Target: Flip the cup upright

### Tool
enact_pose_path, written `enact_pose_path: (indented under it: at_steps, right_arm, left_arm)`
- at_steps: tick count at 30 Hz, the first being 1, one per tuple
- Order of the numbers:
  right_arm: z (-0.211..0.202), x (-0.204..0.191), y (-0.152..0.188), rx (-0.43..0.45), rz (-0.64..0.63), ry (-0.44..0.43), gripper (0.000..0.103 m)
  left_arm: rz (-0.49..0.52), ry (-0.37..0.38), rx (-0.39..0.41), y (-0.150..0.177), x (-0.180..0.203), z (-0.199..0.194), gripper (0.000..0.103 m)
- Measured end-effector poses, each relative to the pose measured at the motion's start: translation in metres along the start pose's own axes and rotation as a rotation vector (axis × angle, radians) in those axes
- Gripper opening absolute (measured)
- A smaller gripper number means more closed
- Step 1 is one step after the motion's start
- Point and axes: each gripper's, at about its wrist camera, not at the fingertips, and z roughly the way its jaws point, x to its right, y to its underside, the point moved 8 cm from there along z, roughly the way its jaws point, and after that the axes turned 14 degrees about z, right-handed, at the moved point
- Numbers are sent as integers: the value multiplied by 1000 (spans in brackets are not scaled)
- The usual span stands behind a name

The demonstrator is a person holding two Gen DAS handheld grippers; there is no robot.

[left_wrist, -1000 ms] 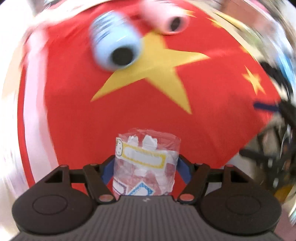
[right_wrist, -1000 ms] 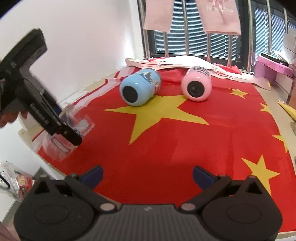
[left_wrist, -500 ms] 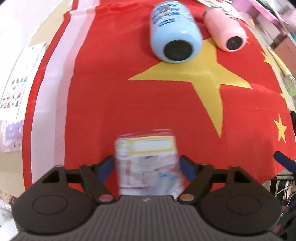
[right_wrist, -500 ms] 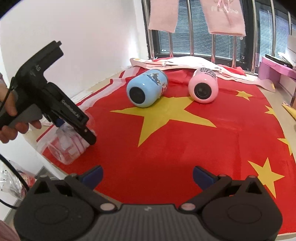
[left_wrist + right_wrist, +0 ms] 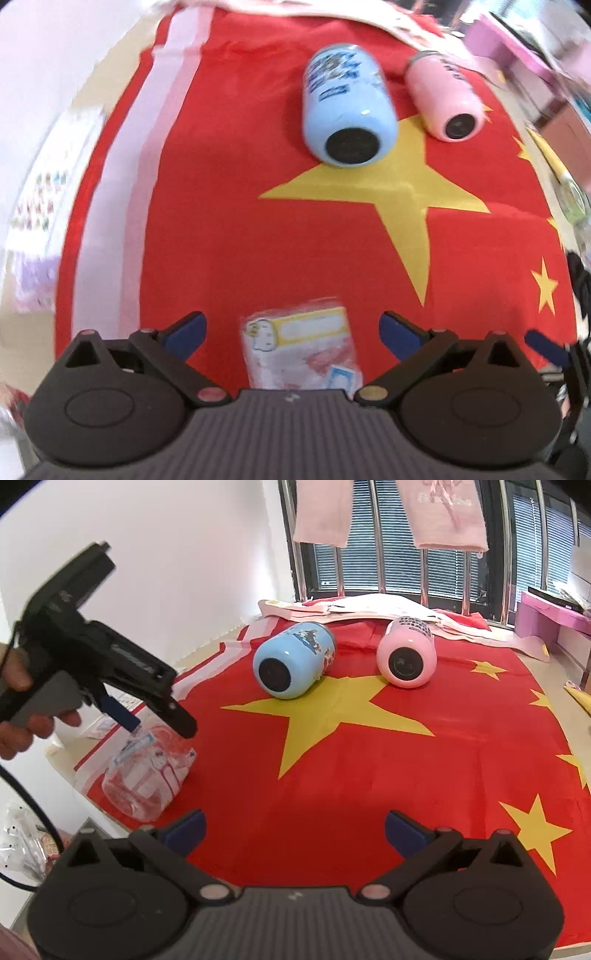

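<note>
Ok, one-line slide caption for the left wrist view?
Left gripper open around a clear stickered cup on the red flag cloth; blue cup and pink cup lie on their sides beyond.

Left gripper (image 5: 291, 328) is hanging over the red flag cloth (image 5: 229, 229), jaws spread wide. Clear stickered cup (image 5: 301, 354) is sitting between the blue pads (image 5: 186, 330), apparently touching neither; blur is hiding its rim. Beyond the cup, past the big yellow star (image 5: 399, 199), a blue bottle (image 5: 347, 110) and pink bottle (image 5: 445, 99) are lying on their sides.
</note>
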Motion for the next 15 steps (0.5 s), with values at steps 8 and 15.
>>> enact_pose_path:
  at_steps: [8,15]
  right_arm:
    - [-7,2,-1,16,2,11,103]
    - [-8,-3,1,22,-1,21,103]
  left_arm:
    - [-56,11,-14,4,0,12,62]
    - [-31,54,193,18,-7,-36,62]
